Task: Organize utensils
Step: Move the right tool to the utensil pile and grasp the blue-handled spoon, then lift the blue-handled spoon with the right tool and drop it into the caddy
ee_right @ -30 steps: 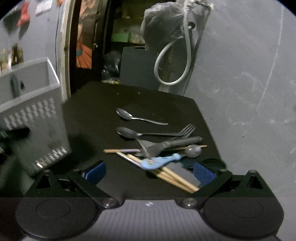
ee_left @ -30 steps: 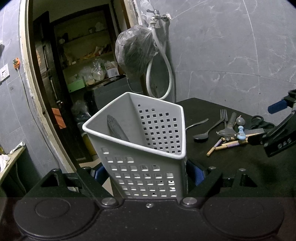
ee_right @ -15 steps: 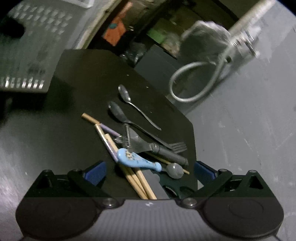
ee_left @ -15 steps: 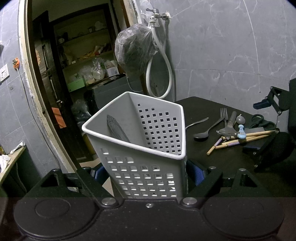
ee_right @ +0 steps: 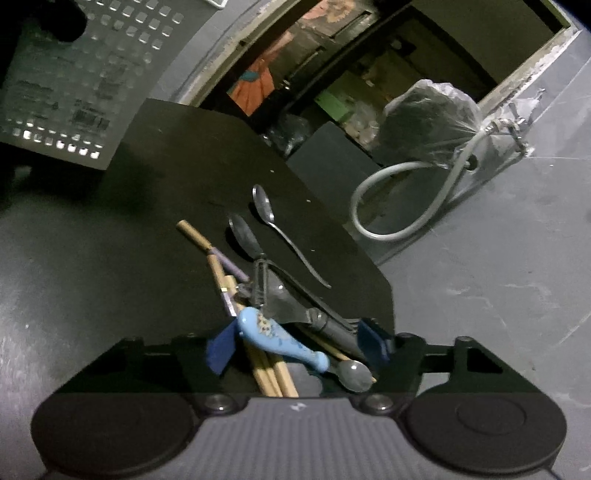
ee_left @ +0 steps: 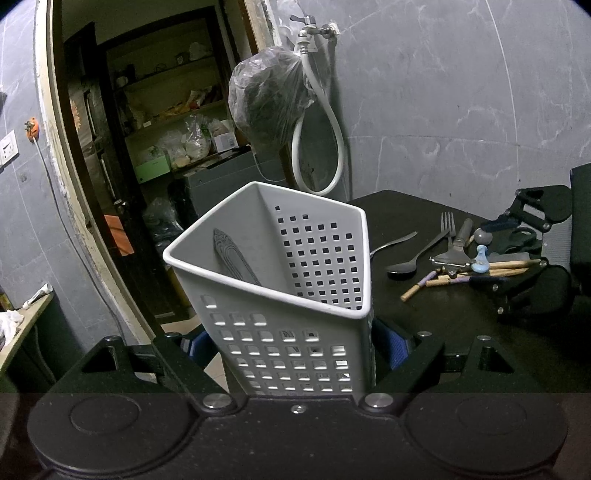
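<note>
The left gripper [ee_left: 295,343] is clamped on the lower walls of a white perforated plastic utensil caddy [ee_left: 280,295], its blue pads pressed against both sides, so the caddy stands tilted just ahead of the camera with one dark ornate metal handle [ee_left: 232,254] leaning inside against the near wall. The right gripper [ee_right: 297,347] is half open and its jaws are closing around the near end of a heap of utensils on the black tabletop [ee_right: 184,155]; the blue pads [ee_right: 221,347] flank the pile but do not visibly press on anything. Between them lie a pale blue ceramic spoon with a painted pattern [ee_right: 277,336], a bundle of light wooden chopsticks [ee_right: 273,373] running under it, a small round steel spoon bowl [ee_right: 354,374], and the dark handle of a grey metal spatula-like tool [ee_right: 328,326]. The ceramic spoon lies across the chopsticks and the tool overlaps them, so the pieces are tangled together. Just beyond, a purple-banded wooden chopstick [ee_right: 218,254] points away to the left, and two steel spoons [ee_right: 266,210] lie side by side farther out. In the left wrist view a steel fork [ee_left: 447,225] lies at the far side of the heap. Beyond the tabletop hang a looped grey hose [ee_right: 388,206] and a clear plastic bag with dark contents [ee_left: 269,99] below a wall tap [ee_left: 310,31].
</note>
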`<move>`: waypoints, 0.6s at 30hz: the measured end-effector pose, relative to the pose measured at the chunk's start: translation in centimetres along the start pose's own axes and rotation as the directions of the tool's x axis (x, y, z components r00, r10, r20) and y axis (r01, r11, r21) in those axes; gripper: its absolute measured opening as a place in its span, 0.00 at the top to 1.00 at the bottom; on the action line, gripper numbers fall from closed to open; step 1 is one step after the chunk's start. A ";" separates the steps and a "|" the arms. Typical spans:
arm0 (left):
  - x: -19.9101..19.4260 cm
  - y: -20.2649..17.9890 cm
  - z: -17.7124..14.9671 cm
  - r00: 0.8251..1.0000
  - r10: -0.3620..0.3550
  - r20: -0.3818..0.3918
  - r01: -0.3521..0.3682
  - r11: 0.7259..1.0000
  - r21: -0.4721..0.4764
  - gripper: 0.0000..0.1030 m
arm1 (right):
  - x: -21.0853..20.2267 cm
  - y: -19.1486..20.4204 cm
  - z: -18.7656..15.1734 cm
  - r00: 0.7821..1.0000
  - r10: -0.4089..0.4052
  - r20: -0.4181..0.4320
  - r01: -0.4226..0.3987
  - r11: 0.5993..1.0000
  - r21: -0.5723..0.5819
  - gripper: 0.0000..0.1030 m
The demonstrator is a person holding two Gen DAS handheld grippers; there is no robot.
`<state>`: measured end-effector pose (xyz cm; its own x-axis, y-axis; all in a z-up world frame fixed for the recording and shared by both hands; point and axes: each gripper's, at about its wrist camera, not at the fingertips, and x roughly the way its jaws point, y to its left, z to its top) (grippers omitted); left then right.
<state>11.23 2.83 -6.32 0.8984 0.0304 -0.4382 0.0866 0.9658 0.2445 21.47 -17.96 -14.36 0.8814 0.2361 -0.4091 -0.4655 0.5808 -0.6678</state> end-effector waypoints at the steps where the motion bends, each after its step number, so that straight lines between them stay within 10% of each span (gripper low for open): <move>1: 0.0 0.0 0.0 1.000 0.000 0.000 0.000 1.000 0.000 0.15 | 0.1 -0.1 -0.1 1.000 0.014 0.007 -0.014 1.000 -0.005 0.41; 9: -0.1 0.1 0.0 1.000 0.002 -0.002 -0.002 1.000 0.001 0.15 | 1.2 -1.0 0.2 0.991 0.129 0.018 -0.129 0.992 -0.007 0.72; 18: -0.1 0.0 0.1 1.000 0.003 -0.003 -0.003 1.000 0.002 0.15 | 0.6 -0.9 0.2 0.990 0.138 0.037 -0.137 0.990 -0.027 0.79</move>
<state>11.21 2.79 -6.19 0.8973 0.0344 -0.4400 0.0843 0.9653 0.2473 22.45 -18.20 -13.85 0.8112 0.3429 -0.4737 -0.5838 0.5218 -0.6220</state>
